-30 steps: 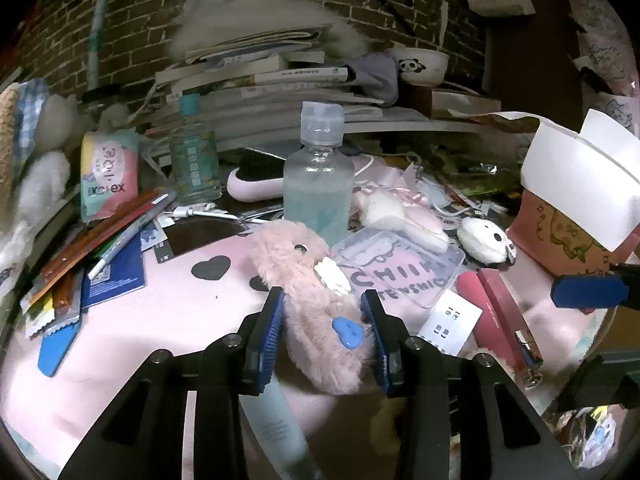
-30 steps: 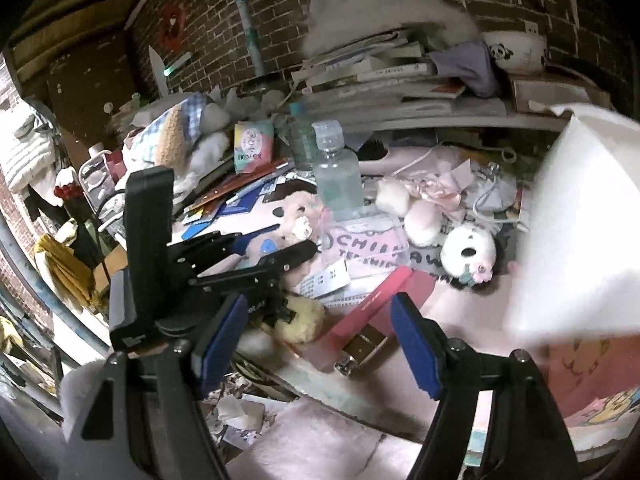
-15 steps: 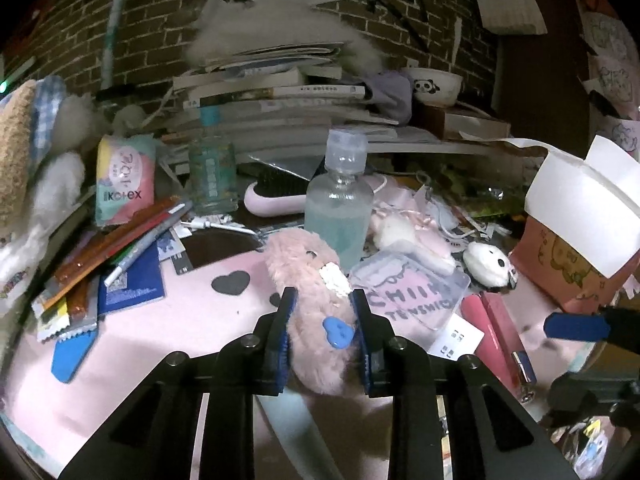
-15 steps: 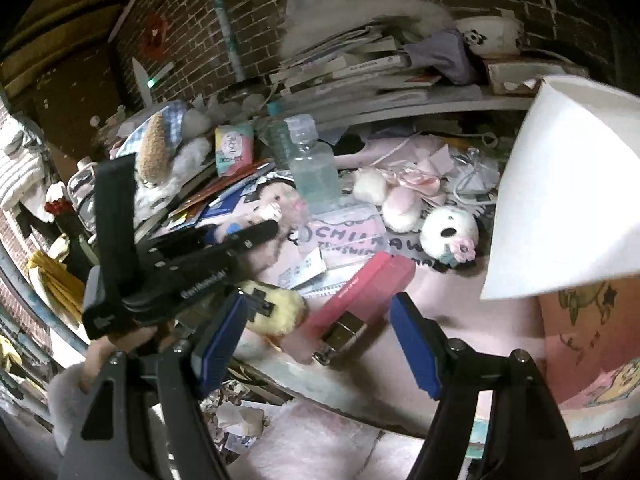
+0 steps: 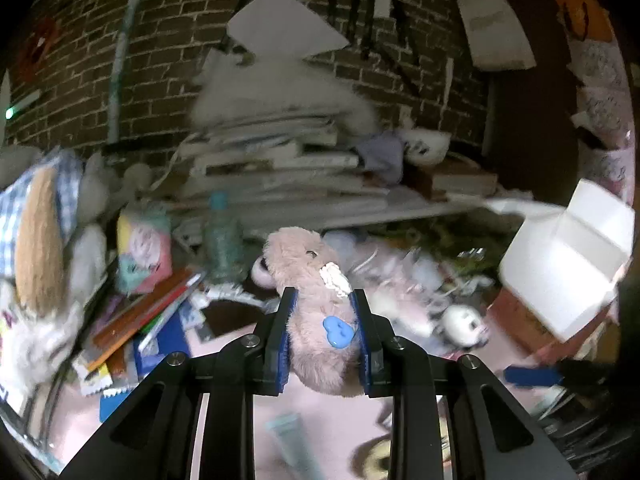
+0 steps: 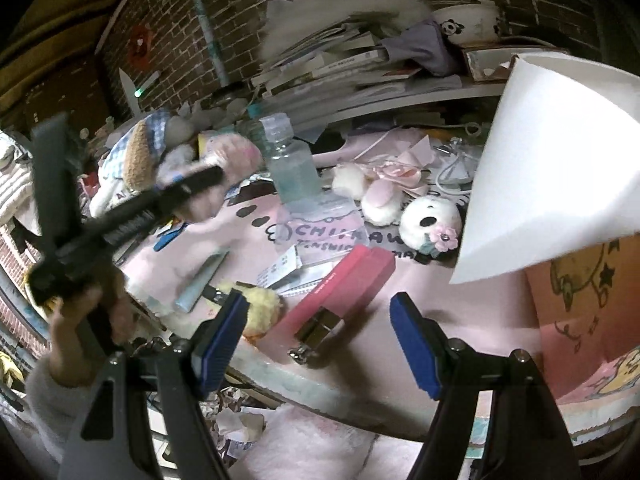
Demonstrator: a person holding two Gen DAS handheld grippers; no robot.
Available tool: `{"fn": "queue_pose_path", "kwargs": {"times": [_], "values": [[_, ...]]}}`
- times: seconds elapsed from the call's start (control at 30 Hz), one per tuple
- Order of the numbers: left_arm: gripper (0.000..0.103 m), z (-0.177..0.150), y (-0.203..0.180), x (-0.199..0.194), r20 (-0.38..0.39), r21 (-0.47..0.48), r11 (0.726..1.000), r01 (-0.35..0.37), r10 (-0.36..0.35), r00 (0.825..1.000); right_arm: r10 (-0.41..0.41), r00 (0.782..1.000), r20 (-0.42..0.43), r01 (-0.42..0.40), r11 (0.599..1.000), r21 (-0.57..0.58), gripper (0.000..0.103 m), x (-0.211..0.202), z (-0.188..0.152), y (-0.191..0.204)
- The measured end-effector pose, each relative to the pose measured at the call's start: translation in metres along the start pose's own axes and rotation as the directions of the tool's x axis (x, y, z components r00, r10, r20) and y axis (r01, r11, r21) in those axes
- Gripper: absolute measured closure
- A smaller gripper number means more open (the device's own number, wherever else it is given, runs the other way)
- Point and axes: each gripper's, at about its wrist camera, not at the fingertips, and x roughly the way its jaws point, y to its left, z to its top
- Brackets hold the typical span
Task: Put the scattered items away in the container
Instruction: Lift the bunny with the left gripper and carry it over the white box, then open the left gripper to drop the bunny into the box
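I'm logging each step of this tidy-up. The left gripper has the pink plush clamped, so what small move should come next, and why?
Probably carry the pink plush rightward toward the open box. The left gripper grips it, lifted off the pink mat, and the box stands to its right.

Dim indoor light; black fisheye corners bend the brick wall (image 5: 168, 40); left view motion-blurred; white box flap (image 6: 560, 160) glares brightly.
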Motion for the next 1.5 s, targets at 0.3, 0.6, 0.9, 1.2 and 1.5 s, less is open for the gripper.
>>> {"fn": "queue_pose_path", "kwargs": {"times": [0.3,0.6,0.9,1.2,1.5], "values": [[0.082,0.043,-0.045,0.003,0.020,-0.011,0.981,0.196,-0.195,0.981,-0.044,0.998,0.042,0.043,0.999,0.031,0.032,-0.001,-0.004,-0.012],[0.082,0.070,-0.122,0.030,-0.064,0.105,0.927,0.361,-0.356,0.932,-0.090,0.990,0.112,0.087,0.996,0.028,0.032,-0.009,-0.013,-0.011],[0.082,0.083,-0.189,0.051,-0.206,0.173,0.843,0.508,-0.474,0.856,-0.090,0.988,0.126,0.083,0.995,0.058,0.032,-0.016,-0.021,-0.019],[0.082,0.073,-0.238,0.077,-0.409,0.230,0.790,0.568,-0.451,0.793,-0.089,0.986,0.141,0.077,0.993,0.085,0.032,-0.023,-0.025,-0.027],[0.077,0.054,-0.258,0.092,-0.505,0.273,0.783,0.559,-0.379,0.776,-0.086,0.985,0.149,0.070,0.992,0.105,0.032,-0.027,-0.026,-0.031]]}}
